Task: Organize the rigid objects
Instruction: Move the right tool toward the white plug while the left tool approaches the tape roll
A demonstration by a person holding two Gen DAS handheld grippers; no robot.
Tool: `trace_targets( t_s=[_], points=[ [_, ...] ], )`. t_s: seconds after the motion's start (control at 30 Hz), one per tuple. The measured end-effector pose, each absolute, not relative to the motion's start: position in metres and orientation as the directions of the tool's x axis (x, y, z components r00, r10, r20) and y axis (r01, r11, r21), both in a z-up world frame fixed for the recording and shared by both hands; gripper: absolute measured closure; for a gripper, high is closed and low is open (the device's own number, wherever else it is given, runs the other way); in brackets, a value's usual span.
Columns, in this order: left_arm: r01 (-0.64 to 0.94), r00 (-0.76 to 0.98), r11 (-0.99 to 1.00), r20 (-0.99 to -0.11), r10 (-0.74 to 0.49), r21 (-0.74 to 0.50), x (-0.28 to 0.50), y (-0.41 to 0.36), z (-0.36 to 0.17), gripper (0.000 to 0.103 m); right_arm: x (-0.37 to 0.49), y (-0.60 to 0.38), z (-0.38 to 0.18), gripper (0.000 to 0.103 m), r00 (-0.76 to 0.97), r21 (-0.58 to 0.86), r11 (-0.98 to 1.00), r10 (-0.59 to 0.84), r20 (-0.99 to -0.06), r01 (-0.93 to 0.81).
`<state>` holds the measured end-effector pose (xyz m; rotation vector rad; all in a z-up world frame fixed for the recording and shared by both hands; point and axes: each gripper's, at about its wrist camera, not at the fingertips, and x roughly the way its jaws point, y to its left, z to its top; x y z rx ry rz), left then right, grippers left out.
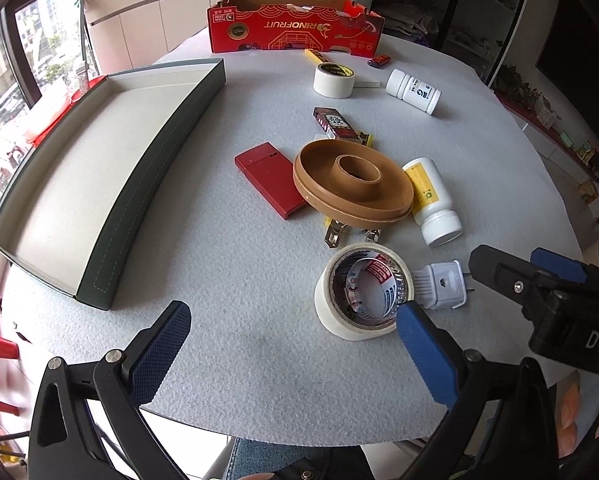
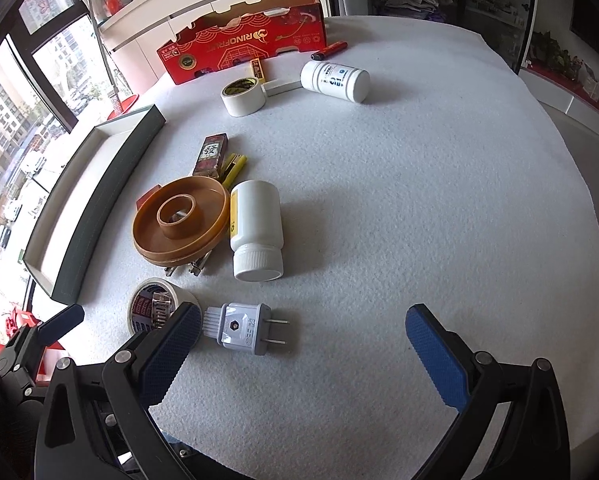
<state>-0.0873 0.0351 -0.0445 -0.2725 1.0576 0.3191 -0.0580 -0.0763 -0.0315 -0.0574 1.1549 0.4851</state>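
left wrist view: left gripper (image 1: 293, 334) spread, empty; masking tape roll (image 1: 361, 292) at one o'clock; right gripper (image 2: 303, 338) spread, seemingly above white plug (image 2: 245, 328).

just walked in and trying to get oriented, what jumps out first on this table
The brown ring-shaped dish dominates the middle of the table, lying on top of smaller clutter with a red flat case to its left and a white bottle on its side to its right. A long empty tray runs along the left edge. Nearest the open left gripper sit a tape roll and a white plug.
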Motion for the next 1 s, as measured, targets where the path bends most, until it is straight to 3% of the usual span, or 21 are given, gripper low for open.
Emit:
trace_targets(
  t_s=[0.23,1.0],
  points=[
    [-0.389,0.446,0.919,-0.886,0.126,-0.065,-0.083,0.038,-0.047,0.000,0.015,-0.114,-0.056,0.000,0.311,0.210,0.891,0.349,-0.884,-0.403],
    [-0.402,0.447,0.915,-0.880,0.161,-0.036,-0.087,0.042,-0.048,0.000,0.001,-0.133,-0.064,0.000,0.282,0.223,0.895,0.345,-0.895,-0.387]
  ],
)
